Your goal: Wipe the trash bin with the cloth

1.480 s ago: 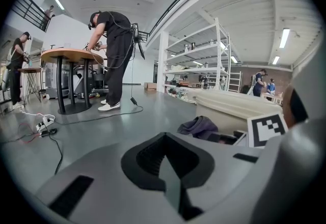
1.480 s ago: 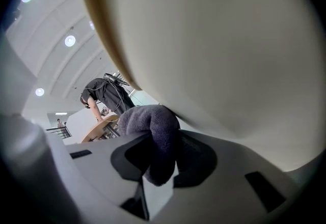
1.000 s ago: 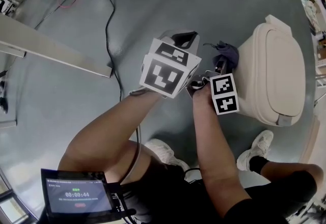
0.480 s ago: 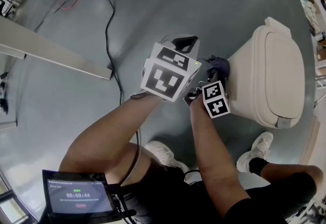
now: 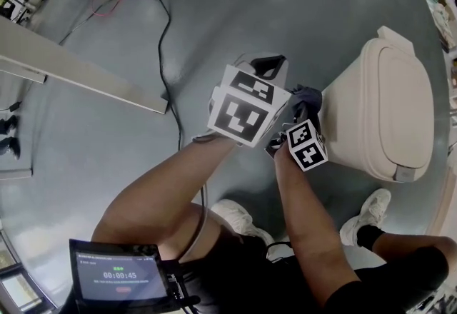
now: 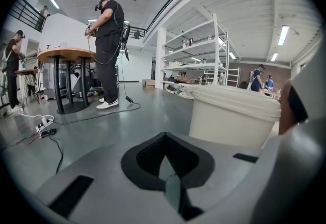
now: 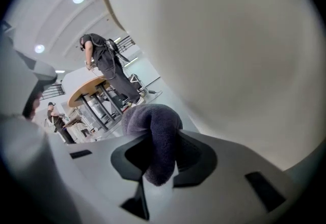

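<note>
Cloth pinched in the right gripper, against the bin's side

The right gripper (image 7: pixel 155 179) had its fingers (image 7: pixel 196 159) clamped on the dark purple cloth (image 7: pixel 153 136), which bulged out past the tips and lay close against the beige wall of the trash bin (image 7: pixel 229 55); actual contact could not be told. The bin stood lid-shut on the grey floor (image 5: pixel 214 20). The left gripper (image 6: pixel 170 190) hung just beside, its fingers (image 6: pixel 147 159) pressed together on nothing, apart from the bin.
</note>
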Demonstrator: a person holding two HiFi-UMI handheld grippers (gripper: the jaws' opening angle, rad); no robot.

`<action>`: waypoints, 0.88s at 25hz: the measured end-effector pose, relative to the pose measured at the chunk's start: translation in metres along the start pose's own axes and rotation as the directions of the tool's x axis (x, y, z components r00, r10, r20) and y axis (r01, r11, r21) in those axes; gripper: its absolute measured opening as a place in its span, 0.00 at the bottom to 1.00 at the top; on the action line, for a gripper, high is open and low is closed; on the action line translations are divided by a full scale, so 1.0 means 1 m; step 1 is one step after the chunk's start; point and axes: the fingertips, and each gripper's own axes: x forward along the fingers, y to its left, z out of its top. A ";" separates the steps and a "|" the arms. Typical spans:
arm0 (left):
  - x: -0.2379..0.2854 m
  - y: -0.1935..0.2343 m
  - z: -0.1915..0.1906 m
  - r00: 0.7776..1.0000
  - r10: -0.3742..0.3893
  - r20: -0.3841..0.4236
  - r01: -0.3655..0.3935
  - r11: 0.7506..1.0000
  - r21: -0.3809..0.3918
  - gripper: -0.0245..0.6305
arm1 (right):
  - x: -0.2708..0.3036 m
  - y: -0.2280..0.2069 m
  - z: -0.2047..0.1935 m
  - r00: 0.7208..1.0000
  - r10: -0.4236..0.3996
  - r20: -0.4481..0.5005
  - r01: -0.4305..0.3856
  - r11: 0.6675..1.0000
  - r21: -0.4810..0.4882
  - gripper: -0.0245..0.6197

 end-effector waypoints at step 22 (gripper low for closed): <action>-0.138 -0.077 0.013 0.985 0.174 0.016 -0.174 0.984 0.026 0.03 | -0.232 0.113 0.102 0.788 0.614 -0.040 -0.566 0.698 -0.438 0.18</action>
